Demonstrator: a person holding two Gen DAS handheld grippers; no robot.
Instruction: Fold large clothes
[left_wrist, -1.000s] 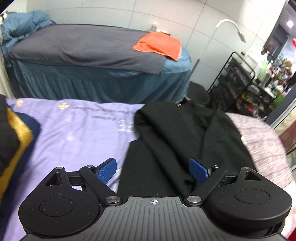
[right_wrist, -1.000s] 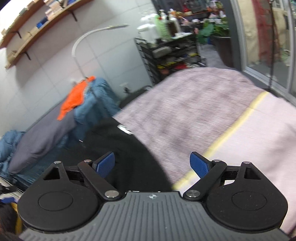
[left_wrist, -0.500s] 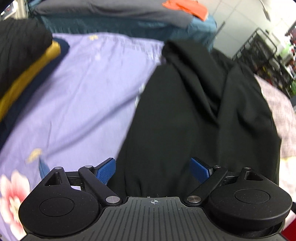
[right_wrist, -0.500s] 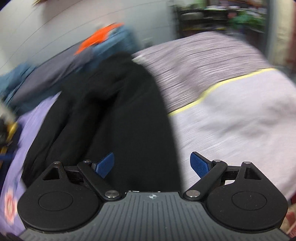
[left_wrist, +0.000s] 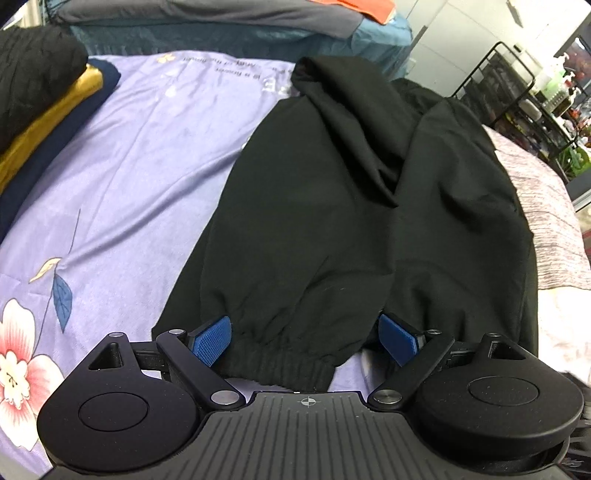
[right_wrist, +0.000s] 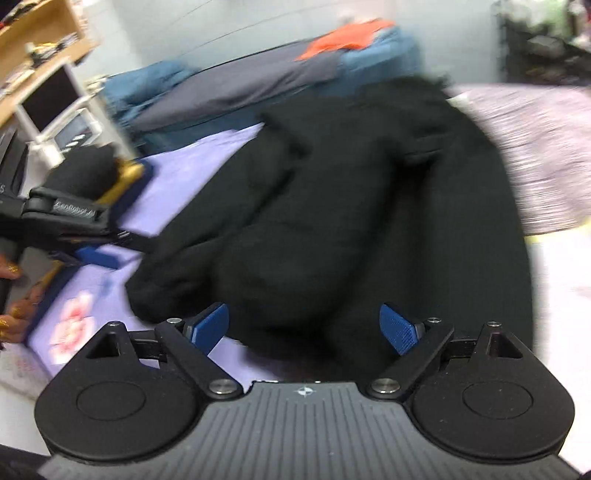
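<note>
Fingers wide apart on both tools, nothing pinched! The left gripper (left_wrist: 304, 338) hovers right over the elastic hem (left_wrist: 280, 363) of the black jacket (left_wrist: 332, 206), blue pads (left_wrist: 212, 338) straddling that gathered edge without pressing it. The right gripper (right_wrist: 304, 328), in a blurred view, sits above the same near end of the jacket, pads clear of the cloth. The jacket lies lengthwise on the lilac floral bedsheet (left_wrist: 122, 177), folded clothes (left_wrist: 37, 96) stacked off to the left. This looks like the reach-in before a fold: next, both need to drop, clamp the hem corners, and lift evenly
</note>
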